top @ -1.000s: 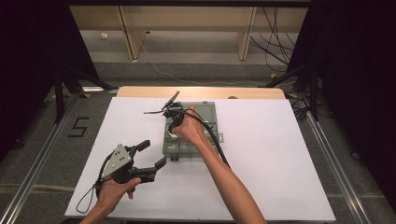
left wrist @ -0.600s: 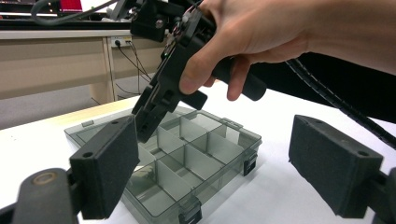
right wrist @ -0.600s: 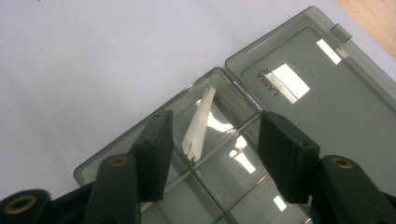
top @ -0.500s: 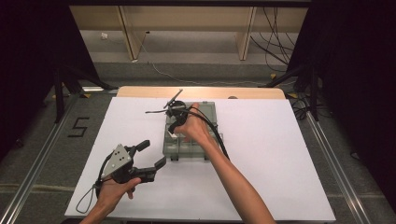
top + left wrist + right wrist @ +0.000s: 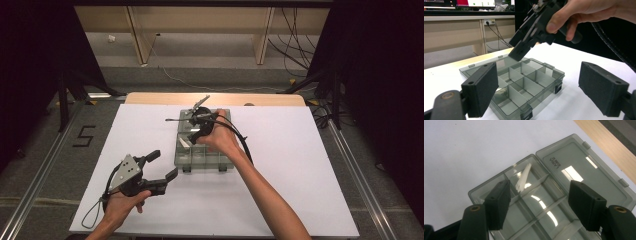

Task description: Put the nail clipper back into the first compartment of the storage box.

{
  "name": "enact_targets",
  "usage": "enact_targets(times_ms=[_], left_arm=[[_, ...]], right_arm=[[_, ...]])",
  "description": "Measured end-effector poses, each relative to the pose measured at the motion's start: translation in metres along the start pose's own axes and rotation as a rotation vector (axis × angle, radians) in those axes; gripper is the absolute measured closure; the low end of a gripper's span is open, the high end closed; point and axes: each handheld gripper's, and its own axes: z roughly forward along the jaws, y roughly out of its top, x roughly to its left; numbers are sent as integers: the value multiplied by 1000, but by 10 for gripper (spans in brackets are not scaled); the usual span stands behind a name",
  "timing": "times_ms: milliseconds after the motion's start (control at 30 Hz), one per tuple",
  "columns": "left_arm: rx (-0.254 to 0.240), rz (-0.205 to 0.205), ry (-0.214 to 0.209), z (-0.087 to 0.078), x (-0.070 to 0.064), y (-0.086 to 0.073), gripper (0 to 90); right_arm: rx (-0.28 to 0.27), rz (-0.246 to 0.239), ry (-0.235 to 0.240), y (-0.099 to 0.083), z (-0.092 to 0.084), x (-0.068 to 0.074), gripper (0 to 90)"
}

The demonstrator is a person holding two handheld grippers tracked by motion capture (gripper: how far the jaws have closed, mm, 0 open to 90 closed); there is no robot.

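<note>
Compartment box (image 5: 204,152) lid-open on the table, right gripper (image 5: 192,136) above it, left gripper (image 5: 159,164) nearby, both jaws spread.

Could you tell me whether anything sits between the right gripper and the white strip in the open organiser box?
Nothing visible does: the right gripper hangs open above the box, with the white strip exposed in its compartment.

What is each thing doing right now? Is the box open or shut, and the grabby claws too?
Smoky grey clear plastic compartment box: open, lid flat behind.
Small white plastic strip: lying inside a corner compartment.
Left gripper: open, holding nothing, off the box.
Right gripper: open, empty, above the box.
</note>
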Motion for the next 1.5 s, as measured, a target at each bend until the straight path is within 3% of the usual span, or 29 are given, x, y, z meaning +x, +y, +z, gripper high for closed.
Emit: enact_targets(times_ms=[500,567,767,900,1000,1033,1067,1133,1167,1367,1400,1500], left_arm=[[3,-9,8,-1,0,0,156],[4,-6,10,-1,1,0,157],[4,-5,10,-1,1,0,156],[17,-31,12,-2,-1,-1,157],[21,-30,19,-1,-1,-1,156],[22,-29,19,-1,-1,-1,157],[70,31,19,-4,3,0,157],[74,30,15,-5,3,0,157],[-20,-71,18,2,-3,-2,157],[-14,-70,20,1,-3,-2,156],[-14,-71,20,1,-3,-2,157],[-16,-69,18,1,-3,-1,157]], right_arm=[[-83,-37,-6,-24,-28,9,308],[-90,-16,-6,-27,-32,11,308],[-119,-33,-2,-39,-41,12,300],[-131,-29,11,-50,-48,11,287],[-159,-26,-10,-59,-51,9,282],[-145,-13,10,-62,-54,9,282],[-159,-18,3,-65,-55,8,282],[-162,-13,-1,-70,-58,7,281],[-185,-6,-9,-73,-58,7,281],[-238,-15,-2,-83,-64,4,277],[-216,10,2,-85,-67,6,276],[-226,21,7,-89,-69,6,273]])
